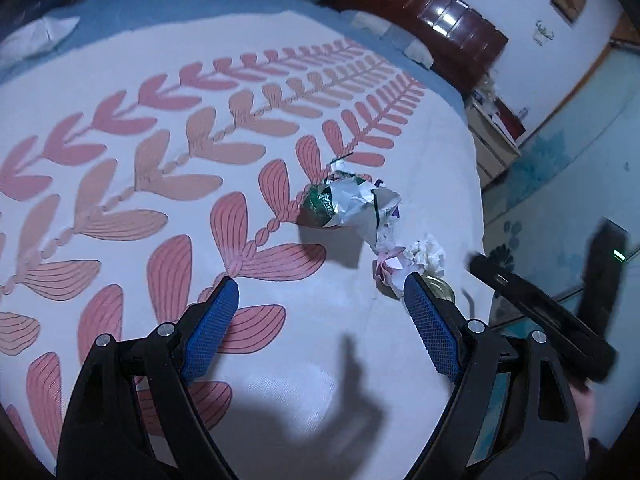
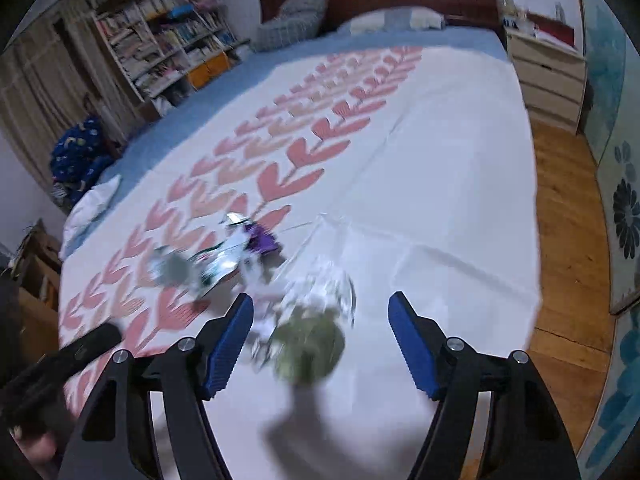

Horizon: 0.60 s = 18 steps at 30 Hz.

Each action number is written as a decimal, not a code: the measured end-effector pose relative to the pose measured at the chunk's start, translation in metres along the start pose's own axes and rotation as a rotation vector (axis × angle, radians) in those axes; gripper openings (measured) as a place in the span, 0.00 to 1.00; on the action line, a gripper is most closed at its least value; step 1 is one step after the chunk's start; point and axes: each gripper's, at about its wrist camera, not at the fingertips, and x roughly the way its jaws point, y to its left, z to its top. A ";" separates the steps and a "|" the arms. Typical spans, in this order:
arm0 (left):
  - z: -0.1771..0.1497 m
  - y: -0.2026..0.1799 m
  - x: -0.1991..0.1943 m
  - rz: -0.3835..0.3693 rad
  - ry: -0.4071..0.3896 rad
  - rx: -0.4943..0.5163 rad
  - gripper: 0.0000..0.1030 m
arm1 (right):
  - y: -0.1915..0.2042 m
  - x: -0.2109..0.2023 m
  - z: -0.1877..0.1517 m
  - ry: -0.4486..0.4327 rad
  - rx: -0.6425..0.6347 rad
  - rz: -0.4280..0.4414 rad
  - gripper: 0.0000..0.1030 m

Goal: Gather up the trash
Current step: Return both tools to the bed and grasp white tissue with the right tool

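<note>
Approach step, nothing picked yet. Left gripper (image 1: pixel 320 296) wide open, empty; right gripper (image 2: pixel 320 312) wide open, empty. Trash pile (image 1: pixel 352 204) sits on bedspread (image 1: pixel 160 60), at 12–1 o'clock of left gripper. Jar (image 2: pixel 316 320) just ahead between the right fingers; next likely lower and close.

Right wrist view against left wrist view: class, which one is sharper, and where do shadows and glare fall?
Left wrist view: sharper, the crumpled wrapper crisp, a dark shadow on the bedspread below the fingers, glare on the headboard. Right wrist view: motion-blurred, the trash pile smeared; fisheye bending in both.
</note>
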 end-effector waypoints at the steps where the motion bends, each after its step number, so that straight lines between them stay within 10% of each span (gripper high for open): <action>1: 0.001 0.000 0.002 -0.007 0.005 -0.002 0.82 | -0.001 0.014 0.001 0.015 -0.001 -0.012 0.68; 5: 0.004 0.002 0.006 -0.005 0.015 0.003 0.82 | 0.004 0.066 0.005 0.107 -0.029 -0.038 0.57; 9: 0.007 0.007 0.014 -0.006 0.030 -0.015 0.82 | 0.013 0.076 -0.002 0.102 -0.074 -0.040 0.19; 18: 0.009 0.002 0.025 0.009 0.024 -0.026 0.82 | 0.008 -0.014 -0.021 -0.110 0.005 0.119 0.17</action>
